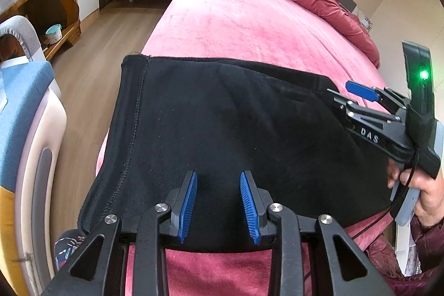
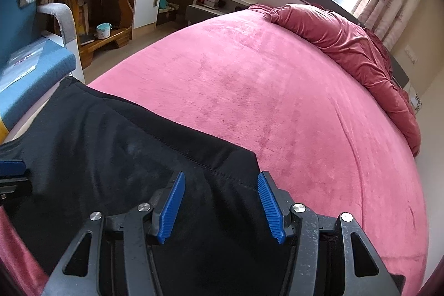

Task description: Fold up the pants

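On my left, the black pants (image 1: 222,135) lie flat across the near part of the pink bed (image 1: 249,27), their stitched edge hanging off its left side. My left gripper (image 1: 218,205) hovers above the near edge of the fabric, fingers spread, pinching nothing. Further right, my right gripper (image 2: 221,205) sits over the pants' right corner, fingers also spread wide, with a crumpled red quilt (image 2: 347,46) well beyond.

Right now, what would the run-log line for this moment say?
stage: fold pending | pants: flat on pink bed | left tongs: open over near edge | right tongs: open over right end
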`<action>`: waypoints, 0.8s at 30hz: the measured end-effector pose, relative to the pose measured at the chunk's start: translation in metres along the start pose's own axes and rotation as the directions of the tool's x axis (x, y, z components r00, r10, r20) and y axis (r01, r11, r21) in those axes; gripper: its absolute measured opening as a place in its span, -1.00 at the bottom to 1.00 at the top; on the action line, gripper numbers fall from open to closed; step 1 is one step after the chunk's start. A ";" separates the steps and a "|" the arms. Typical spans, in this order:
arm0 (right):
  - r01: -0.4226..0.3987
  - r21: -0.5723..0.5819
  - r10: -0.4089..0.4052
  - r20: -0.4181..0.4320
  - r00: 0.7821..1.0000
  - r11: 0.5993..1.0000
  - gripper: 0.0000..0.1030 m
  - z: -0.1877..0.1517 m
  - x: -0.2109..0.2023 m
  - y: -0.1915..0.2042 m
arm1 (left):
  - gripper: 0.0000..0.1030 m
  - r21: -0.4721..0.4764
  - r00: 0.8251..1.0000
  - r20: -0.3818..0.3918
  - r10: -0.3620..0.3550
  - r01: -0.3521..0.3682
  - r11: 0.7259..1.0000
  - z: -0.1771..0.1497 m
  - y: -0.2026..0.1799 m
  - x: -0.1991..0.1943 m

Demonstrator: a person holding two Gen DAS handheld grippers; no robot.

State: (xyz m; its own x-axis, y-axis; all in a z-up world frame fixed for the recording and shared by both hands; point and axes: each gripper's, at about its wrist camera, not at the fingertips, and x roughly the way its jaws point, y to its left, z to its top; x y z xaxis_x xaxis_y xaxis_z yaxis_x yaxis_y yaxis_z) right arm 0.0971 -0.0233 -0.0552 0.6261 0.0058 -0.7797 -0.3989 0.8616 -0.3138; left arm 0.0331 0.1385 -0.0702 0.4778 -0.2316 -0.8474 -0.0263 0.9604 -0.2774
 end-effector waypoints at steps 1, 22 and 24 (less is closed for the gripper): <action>-0.007 0.012 0.007 -0.008 1.000 1.000 0.09 0.001 0.005 -0.003 | -0.36 -0.003 1.000 -0.001 0.003 -0.003 1.000 0.000 0.001 0.000; -0.295 0.221 0.330 -0.142 0.933 0.930 -0.89 0.032 0.102 -0.073 | -0.36 -0.049 0.995 -0.075 0.063 -0.067 0.997 -0.008 0.019 0.007; -0.263 0.209 0.298 -0.155 0.942 0.942 -0.90 0.029 0.114 -0.065 | -0.36 -0.045 0.995 -0.074 0.068 -0.071 0.996 -0.008 0.018 0.008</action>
State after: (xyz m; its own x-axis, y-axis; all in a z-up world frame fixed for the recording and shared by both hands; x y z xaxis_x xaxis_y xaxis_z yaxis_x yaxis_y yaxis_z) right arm 0.2141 -0.0643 -0.1081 0.3670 0.1833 -0.9120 -0.4003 0.9161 0.0230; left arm 0.0297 0.1529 -0.0853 0.4083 -0.1766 -0.8956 -0.1002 0.9665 -0.2363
